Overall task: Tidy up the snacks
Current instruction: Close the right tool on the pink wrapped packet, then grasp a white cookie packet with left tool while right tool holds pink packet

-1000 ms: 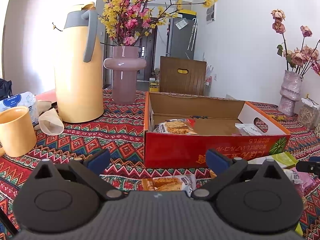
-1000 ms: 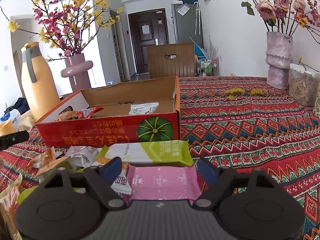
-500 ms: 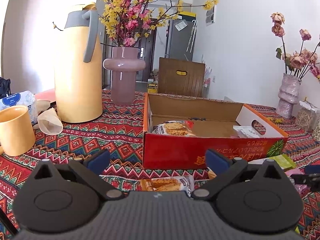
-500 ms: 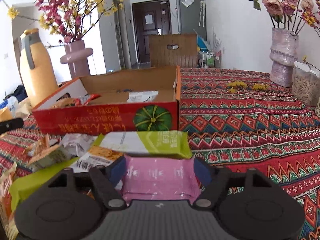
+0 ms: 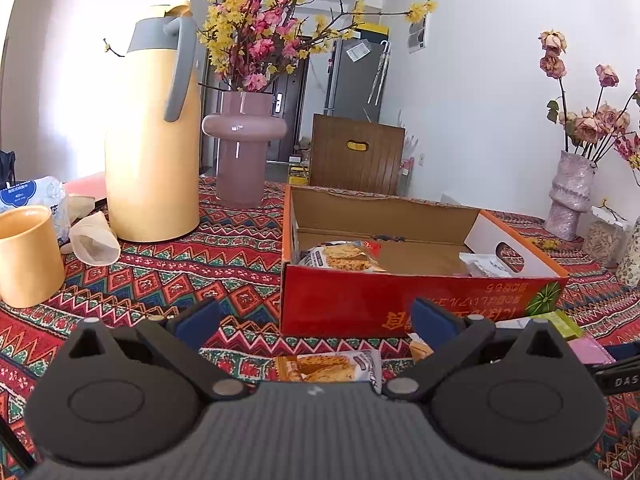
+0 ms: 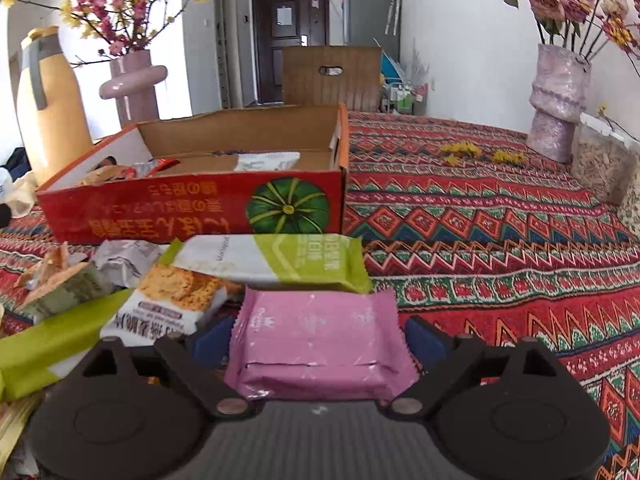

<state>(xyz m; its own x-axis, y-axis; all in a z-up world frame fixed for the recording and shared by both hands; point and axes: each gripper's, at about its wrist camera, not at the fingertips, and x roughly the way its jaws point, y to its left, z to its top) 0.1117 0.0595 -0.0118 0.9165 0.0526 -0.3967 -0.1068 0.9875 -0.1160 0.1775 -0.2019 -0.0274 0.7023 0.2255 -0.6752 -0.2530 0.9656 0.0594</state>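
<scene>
Right gripper (image 6: 316, 334) jaws opening around pink packet (image 6: 318, 346), beside open tablecloth (image 6: 500, 240)

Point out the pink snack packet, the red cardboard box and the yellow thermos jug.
pink snack packet (image 6: 320, 340): right wrist view, middle of wrapper.
red cardboard box (image 6: 180, 210): right wrist view, printed front wall.
yellow thermos jug (image 5: 152, 160): left wrist view, middle of body.

White walls (image 6: 460, 40), dark door (image 6: 290, 40), patterned tablecloth (image 6: 500, 220)

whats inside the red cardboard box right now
In the red cardboard box: a biscuit packet with a red wrapper at one end and a white packet. The front wall hides the floor nearest it.
</scene>
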